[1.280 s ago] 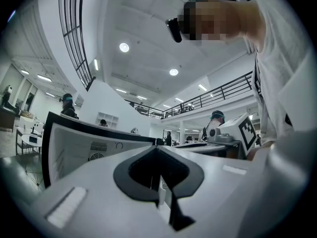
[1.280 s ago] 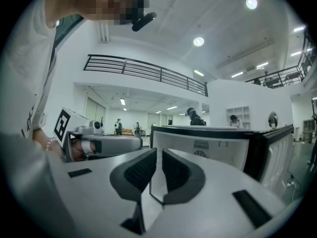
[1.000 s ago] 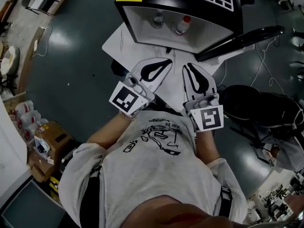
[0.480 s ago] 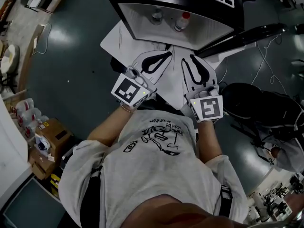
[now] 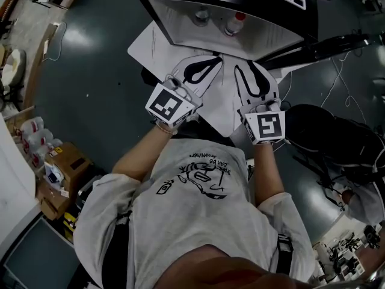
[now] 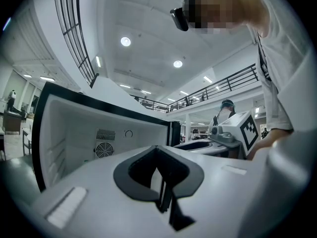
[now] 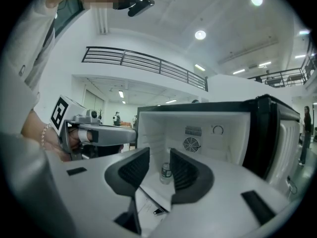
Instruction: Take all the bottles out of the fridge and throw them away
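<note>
**Both tools at the open fridge, two bottles inside**

On my left, the left tool (image 5: 214, 61) is clenched, its jaws brought together at the tips with nothing gripped. It points level at the open fridge (image 5: 180, 18), which stands on the white worktop (image 5: 150, 50).

Both bottles stand upright side by side inside the fridge, near the back wall. The grey-capped bottle (image 5: 201, 17) is on the left and the red-capped bottle (image 5: 235, 21) just beside it on the right. Neither tool touches them; both tools are out in front of the fridge opening, over the worktop.

On my right, the right tool (image 5: 247, 65) is released. Its jaws have just been opening and stand part-way apart. In the right gripper view I see one bottle through the gap, well beyond the pads and not between them. Further right, the black fridge door (image 5: 325, 42) hangs wide open.
</note>
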The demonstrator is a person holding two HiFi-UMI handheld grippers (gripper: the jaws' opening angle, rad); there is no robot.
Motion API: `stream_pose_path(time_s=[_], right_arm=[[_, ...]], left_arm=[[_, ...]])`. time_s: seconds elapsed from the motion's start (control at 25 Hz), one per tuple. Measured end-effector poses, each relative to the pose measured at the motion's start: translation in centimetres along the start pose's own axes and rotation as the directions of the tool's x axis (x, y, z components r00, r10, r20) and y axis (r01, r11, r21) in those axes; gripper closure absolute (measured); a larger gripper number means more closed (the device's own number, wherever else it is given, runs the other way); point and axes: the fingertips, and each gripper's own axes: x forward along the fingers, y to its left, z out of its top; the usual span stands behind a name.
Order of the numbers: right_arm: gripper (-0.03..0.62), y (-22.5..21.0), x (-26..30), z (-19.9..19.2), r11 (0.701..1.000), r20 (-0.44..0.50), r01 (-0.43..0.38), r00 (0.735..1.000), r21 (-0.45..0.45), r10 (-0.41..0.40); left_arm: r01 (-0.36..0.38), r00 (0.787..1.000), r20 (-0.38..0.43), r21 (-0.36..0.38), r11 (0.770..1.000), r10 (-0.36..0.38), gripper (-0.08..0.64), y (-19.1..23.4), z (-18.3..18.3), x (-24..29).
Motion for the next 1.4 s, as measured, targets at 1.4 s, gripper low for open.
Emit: stream_pose_path(time_s=[1.4], right_arm=[[0.417, -8.0, 9.9, -6.6, 0.998, -0.070, 0.065, 0.995, -0.014, -0.066]], left_arm=[[-0.047, 0.998, -0.032, 0.022, 0.999, 0.048, 0.557, 8.0, -5.3, 6.4]])
